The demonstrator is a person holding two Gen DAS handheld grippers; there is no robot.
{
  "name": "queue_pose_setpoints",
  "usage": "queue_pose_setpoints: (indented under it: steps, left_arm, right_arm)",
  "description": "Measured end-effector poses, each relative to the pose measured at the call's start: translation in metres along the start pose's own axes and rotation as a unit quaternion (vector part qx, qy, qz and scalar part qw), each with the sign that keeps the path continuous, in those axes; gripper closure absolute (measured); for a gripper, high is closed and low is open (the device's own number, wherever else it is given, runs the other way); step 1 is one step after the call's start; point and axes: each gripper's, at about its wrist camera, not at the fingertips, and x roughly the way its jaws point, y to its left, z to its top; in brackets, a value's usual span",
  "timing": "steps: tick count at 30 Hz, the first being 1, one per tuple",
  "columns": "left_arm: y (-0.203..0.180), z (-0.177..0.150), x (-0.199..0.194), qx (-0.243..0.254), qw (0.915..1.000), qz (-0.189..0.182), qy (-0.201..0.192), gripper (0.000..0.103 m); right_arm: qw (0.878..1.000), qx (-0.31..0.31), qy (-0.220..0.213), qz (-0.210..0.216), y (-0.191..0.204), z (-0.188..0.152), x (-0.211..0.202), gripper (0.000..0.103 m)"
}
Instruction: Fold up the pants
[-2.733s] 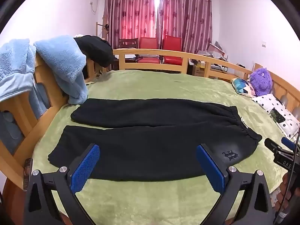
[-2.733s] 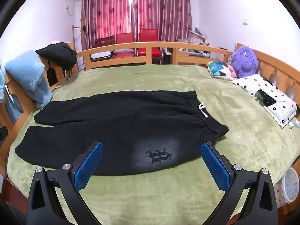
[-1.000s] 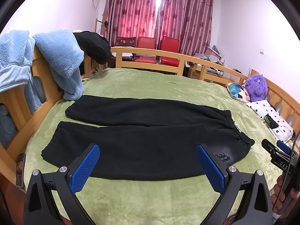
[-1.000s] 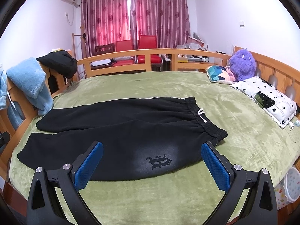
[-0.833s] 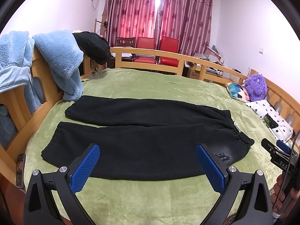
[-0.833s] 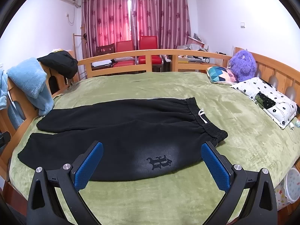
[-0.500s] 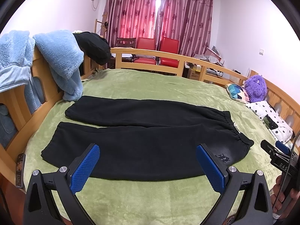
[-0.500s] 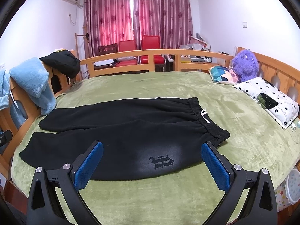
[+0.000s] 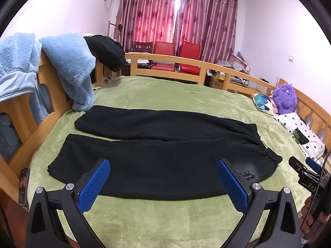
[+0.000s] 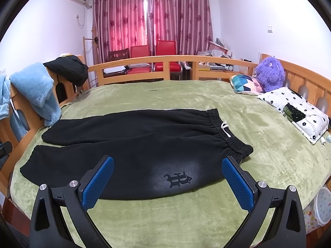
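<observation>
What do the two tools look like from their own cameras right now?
Both match. The left tool and right tool have black angular frames with triangular cutouts and silver screw heads. Each finger carries a flat, knurled blue pad. In the left view, the other tool's black body at the right edge shows white lettering "DAS" and a thin black cable.

Both your wrist cameras look from the near bed edge across the pants (image 9: pixel 161 155) toward the curtains (image 10: pixel 153 16); the left one stands further left.
</observation>
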Motion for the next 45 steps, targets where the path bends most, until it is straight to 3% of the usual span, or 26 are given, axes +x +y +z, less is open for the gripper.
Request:
queue_pose_setpoints:
  steps: [12, 15, 18, 22, 24, 27, 30, 32, 37, 42, 45]
  left_arm:
    - [0.003, 0.003, 0.021, -0.004, 1.0, 0.007, 0.003, 0.0]
    - [0.006, 0.002, 0.033, -0.002, 1.0, 0.006, 0.005, 0.0]
    - [0.011, -0.003, 0.054, 0.0, 0.9995, 0.006, 0.031, 0.0]
    - [0.034, -0.017, 0.087, -0.034, 0.9978, 0.005, 0.057, 0.005]
    - [0.046, -0.024, 0.105, -0.042, 0.9954, 0.002, 0.086, 0.017]
    - [0.069, -0.038, 0.129, -0.061, 0.9903, -0.004, 0.125, 0.021]
    - [0.093, -0.058, 0.137, -0.076, 0.9877, -0.011, 0.136, 0.021]
    - [0.113, -0.078, 0.137, -0.093, 0.9858, -0.016, 0.139, 0.021]
    - [0.158, -0.111, 0.149, -0.135, 0.9764, 0.018, 0.168, 0.021]
    - [0.194, -0.129, 0.166, -0.217, 0.9607, 0.019, 0.172, 0.021]
    - [0.202, -0.125, 0.177, -0.235, 0.959, 0.01, 0.159, 0.02]
  right_arm:
    - [1.0, 0.0, -0.014, 0.009, 0.003, -0.01, 0.02, 0.001]
    - [1.0, 0.006, 0.001, 0.012, 0.001, -0.013, 0.039, 0.001]
    - [1.0, 0.011, 0.015, 0.015, 0.0, -0.017, 0.057, 0.001]
    - [0.999, 0.031, 0.026, -0.001, -0.007, -0.017, 0.078, 0.004]
    - [0.998, 0.042, 0.043, 0.02, -0.01, -0.018, 0.088, 0.005]
    - [0.997, 0.038, 0.055, 0.027, -0.014, -0.027, 0.104, 0.008]
    - [0.996, 0.039, 0.071, 0.027, -0.022, -0.038, 0.122, 0.009]
    - [0.994, 0.056, 0.089, 0.042, -0.035, -0.053, 0.141, 0.016]
    - [0.985, 0.089, 0.149, 0.008, -0.068, -0.095, 0.185, 0.035]
    - [0.976, 0.131, 0.177, 0.001, -0.092, -0.109, 0.197, 0.032]
    - [0.968, 0.166, 0.188, 0.003, -0.102, -0.114, 0.207, 0.03]
